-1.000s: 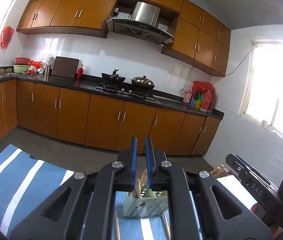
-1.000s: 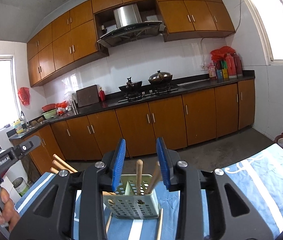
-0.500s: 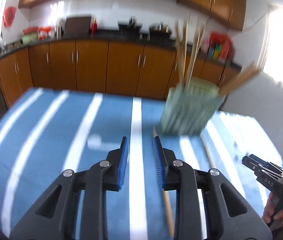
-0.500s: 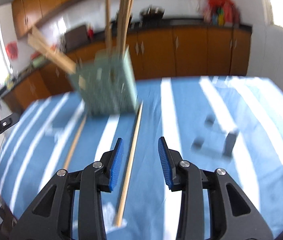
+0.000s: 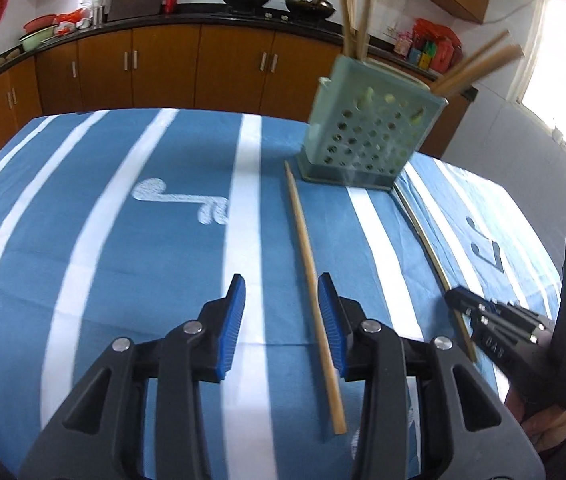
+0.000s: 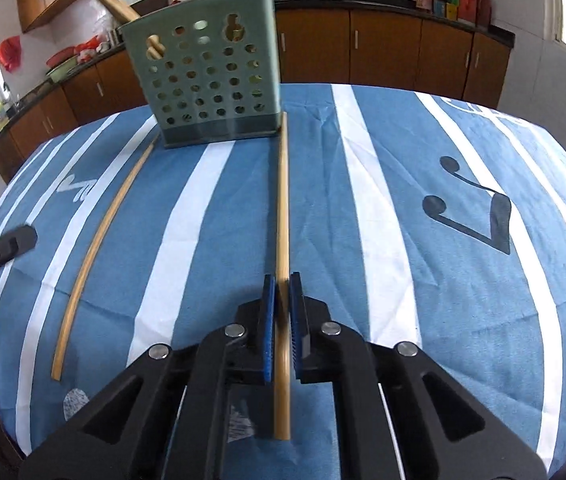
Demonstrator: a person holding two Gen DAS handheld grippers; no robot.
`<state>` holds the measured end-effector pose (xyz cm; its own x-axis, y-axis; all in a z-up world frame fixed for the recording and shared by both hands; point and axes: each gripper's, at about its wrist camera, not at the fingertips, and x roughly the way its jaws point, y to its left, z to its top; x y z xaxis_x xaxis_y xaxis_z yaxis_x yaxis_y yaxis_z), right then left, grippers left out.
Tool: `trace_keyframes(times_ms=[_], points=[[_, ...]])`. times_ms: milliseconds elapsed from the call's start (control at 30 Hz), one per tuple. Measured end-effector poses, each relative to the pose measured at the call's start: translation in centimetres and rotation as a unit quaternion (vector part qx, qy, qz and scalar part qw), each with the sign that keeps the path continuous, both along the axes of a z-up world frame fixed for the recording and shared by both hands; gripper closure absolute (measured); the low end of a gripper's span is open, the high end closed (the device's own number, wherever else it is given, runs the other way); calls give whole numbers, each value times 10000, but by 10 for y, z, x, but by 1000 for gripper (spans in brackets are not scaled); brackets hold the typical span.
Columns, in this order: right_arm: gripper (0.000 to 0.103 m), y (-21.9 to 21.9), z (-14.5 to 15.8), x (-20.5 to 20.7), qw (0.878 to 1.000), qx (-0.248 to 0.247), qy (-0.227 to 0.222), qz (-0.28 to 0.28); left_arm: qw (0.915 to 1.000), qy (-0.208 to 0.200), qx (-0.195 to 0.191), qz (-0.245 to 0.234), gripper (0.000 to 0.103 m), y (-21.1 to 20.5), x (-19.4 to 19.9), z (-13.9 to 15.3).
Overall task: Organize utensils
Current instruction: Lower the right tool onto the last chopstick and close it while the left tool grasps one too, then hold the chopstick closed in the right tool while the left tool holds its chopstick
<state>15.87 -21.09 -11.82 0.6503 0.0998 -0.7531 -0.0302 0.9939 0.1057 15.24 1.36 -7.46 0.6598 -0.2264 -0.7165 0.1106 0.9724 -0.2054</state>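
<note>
On the striped table (image 5: 83, 240) in the left wrist view, the left claw (image 5: 282, 308), jaws just widened, now straddles a chopstick (image 5: 315, 300) ungripped; "DAS" reads on the other tool. In the right wrist view, the right claw (image 6: 282, 312) has just clamped its chopstick (image 6: 282, 208) near the holder (image 6: 207, 76), ready for lifting.

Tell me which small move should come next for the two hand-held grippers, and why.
Probably lift the right hand-held gripper: its jaws have just closed on a chopstick lying on the cloth, and the holder stands just beyond its far end. The left hand-held gripper, just opening, has the other chopstick near one pad, ungripped.
</note>
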Motion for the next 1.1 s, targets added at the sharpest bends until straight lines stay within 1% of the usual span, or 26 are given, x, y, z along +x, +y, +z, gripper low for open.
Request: trace_keyframes(times_ms=[167,267,333,367,400,433,467,500,533,600,733,833,933,1100], points=[[95,-28,3,5,9983,-66,11,-572,9996,120,107,-252,65,-23,2,-10],[95,-52,3,7,9947,9,52,-1023,9988,167,289,-357,64,-35,2,-16],[95,-59,3,5,9941,72,69,-1080,9981,196,440,-371,64,-40,3,-20],[95,-61,3,5,9941,75,70,-1081,9977,223,532,-359,64,-43,4,-23],[95,-62,2,5,9943,74,67,-1063,9974,246,584,-351,68,-44,5,-25],[95,-61,2,5,9944,57,63,-1051,9968,274,686,-299,80,-46,7,-28],[95,-60,2,5,9945,28,54,-1041,9962,321,765,-258,86,-47,10,-32],[95,-59,2,4,9947,16,47,-1024,9960,355,794,-230,93,-45,11,-34],[95,-59,2,5,9950,18,40,-995,9957,282,866,-149,95,-44,12,-35],[95,-58,1,6,9959,32,29,-907,9956,277,888,-67,95,-39,17,-35],[95,-54,3,10,9972,93,21,-740,9947,288,945,292,95,-12,34,-35],[95,-47,4,15,9983,49,-34,-576,9947,325,833,503,95,8,48,-34],[95,-39,6,23,9990,-46,-77,-445,9957,344,707,488,95,19,61,-33],[95,-31,5,37,9992,-192,-48,-351,9960,325,694,451,92,22,72,-32]])
